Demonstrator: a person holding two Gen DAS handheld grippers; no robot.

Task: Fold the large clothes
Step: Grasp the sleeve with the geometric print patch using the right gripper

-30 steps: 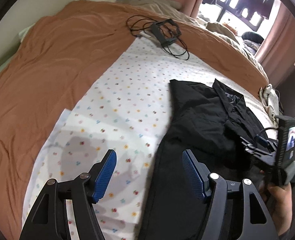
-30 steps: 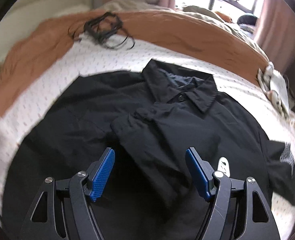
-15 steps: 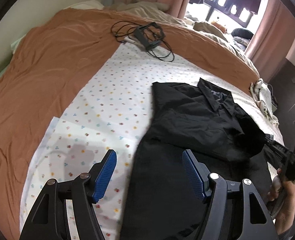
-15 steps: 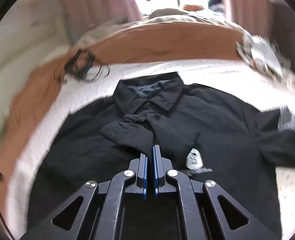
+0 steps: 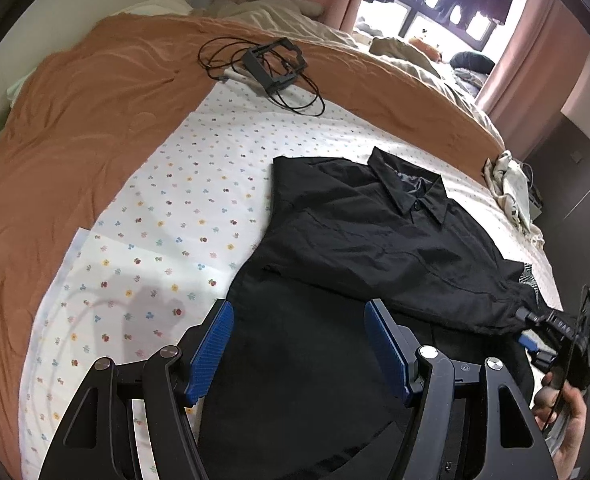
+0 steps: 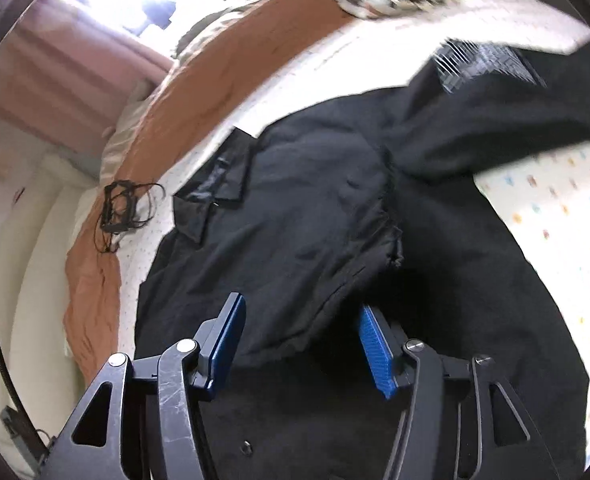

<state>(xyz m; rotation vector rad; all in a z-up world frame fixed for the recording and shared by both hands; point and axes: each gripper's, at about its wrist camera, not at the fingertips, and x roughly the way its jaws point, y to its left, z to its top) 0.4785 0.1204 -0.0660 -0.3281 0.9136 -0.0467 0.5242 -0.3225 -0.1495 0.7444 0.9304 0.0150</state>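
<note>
A black collared shirt (image 5: 375, 240) lies face up on the flowered white sheet (image 5: 183, 208), its collar (image 5: 411, 188) toward the far side. One sleeve lies folded across the chest. My left gripper (image 5: 301, 344) hovers open over the shirt's lower left part, nothing between its pads. My right gripper (image 6: 301, 344) is rolled to one side above the shirt (image 6: 295, 220). Its jaws are opening, with a folded edge of black cloth lying under the gap and neither pad pressing on it. In the left wrist view the right gripper (image 5: 535, 328) sits at the folded sleeve's end, held by a hand.
An orange blanket (image 5: 75, 120) covers the bed's left and far side. A black frame with coiled cables (image 5: 275, 62) lies at the sheet's far edge. A crumpled pale cloth (image 5: 513, 188) sits at the right edge. Pink curtains and a bright window stand behind.
The right gripper shut, then spread its jaws again while rolling and sweeping sideways over the shirt. The sleeve now lies flat across the chest. The left gripper drifted toward the shirt.
</note>
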